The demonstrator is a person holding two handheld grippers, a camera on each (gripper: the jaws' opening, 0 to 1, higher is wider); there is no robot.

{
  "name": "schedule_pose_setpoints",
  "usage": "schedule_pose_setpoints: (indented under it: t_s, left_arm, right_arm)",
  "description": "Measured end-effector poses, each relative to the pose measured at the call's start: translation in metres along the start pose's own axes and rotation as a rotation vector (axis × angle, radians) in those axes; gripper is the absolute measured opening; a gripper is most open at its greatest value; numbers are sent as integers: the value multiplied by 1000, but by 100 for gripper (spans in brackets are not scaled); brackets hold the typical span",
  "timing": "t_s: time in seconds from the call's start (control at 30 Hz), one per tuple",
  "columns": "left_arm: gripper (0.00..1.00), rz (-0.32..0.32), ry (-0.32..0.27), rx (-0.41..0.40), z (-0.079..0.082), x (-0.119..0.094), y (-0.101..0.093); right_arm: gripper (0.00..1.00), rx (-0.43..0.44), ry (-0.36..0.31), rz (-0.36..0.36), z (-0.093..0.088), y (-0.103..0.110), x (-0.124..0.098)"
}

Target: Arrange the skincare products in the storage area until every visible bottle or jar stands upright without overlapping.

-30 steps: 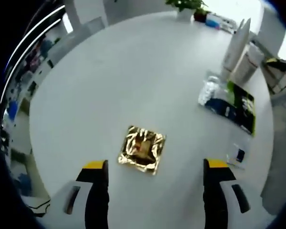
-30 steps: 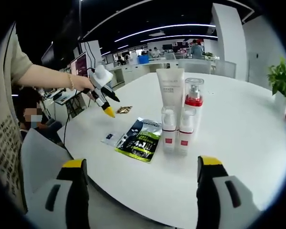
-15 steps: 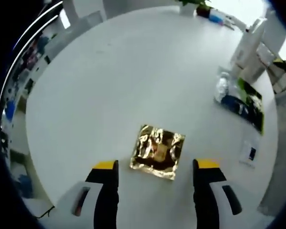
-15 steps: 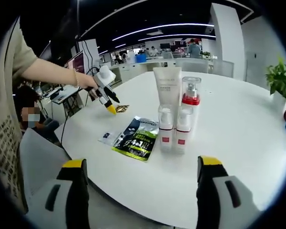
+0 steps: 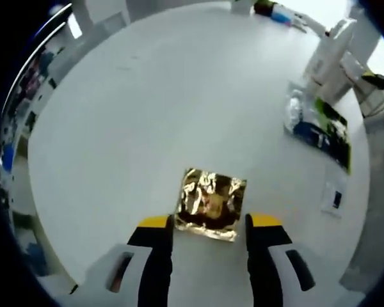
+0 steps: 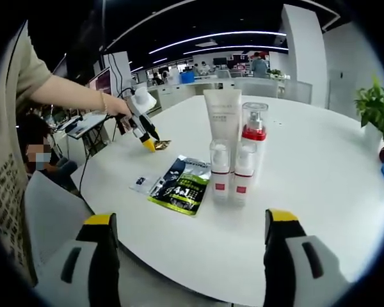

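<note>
A crinkled gold foil sachet [image 5: 211, 203] lies flat on the round white table [image 5: 147, 96]. My left gripper [image 5: 208, 225] hangs over its near edge, one jaw at each side of it, with a narrow gap still open. In the right gripper view, that left gripper [image 6: 147, 143] shows at the gold sachet [image 6: 162, 145], held by a person's hand. A white tube [image 6: 222, 115], a red-collared pump bottle [image 6: 254, 128] and two small red-labelled bottles [image 6: 219, 171] stand upright together. My right gripper [image 6: 191, 219] stays wide open, nothing in it, at the table's near edge.
A green and black pouch [image 6: 182, 188] and a small flat sachet [image 6: 141, 183] lie left of the bottles. The pouch [image 5: 320, 128] and the upright products [image 5: 329, 54] also sit at the far right of the left gripper view. A potted plant [image 6: 374, 109] stands on the right.
My left gripper's jaws have narrowed from wide apart to just beside the gold sachet and moved closer to it. The right gripper has held still and open.
</note>
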State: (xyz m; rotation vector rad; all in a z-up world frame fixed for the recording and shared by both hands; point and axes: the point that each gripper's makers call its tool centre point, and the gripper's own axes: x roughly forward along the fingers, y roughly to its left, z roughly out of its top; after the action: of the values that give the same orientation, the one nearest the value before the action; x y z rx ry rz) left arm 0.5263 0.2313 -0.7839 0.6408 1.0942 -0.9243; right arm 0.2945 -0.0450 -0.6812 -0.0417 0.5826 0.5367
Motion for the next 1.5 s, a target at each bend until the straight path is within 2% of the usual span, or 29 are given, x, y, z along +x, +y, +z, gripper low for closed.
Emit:
schedule_pose_setpoints:
  t_s: [0.1,0.33,0.63,0.83,1.5]
  left_arm:
    - [38,2,4,-2,0,-1,0]
    - [36,9,9,-13,0,-2,0]
    - [36,3,1,21,3,-10,-8]
    - [36,-14,25,98,3,-12,-25]
    - [36,-84,11,223,26,-4,-85]
  right_arm:
    - [95,-1,0,-2,0,0,0]
    - [95,-3,-2,-4,1,-1,0]
    - [95,-8,-5,-2,2,0,0]
    - [95,-14,-8,1,2,1,0]
    - [95,-21,-27,-2,5,1,-1]
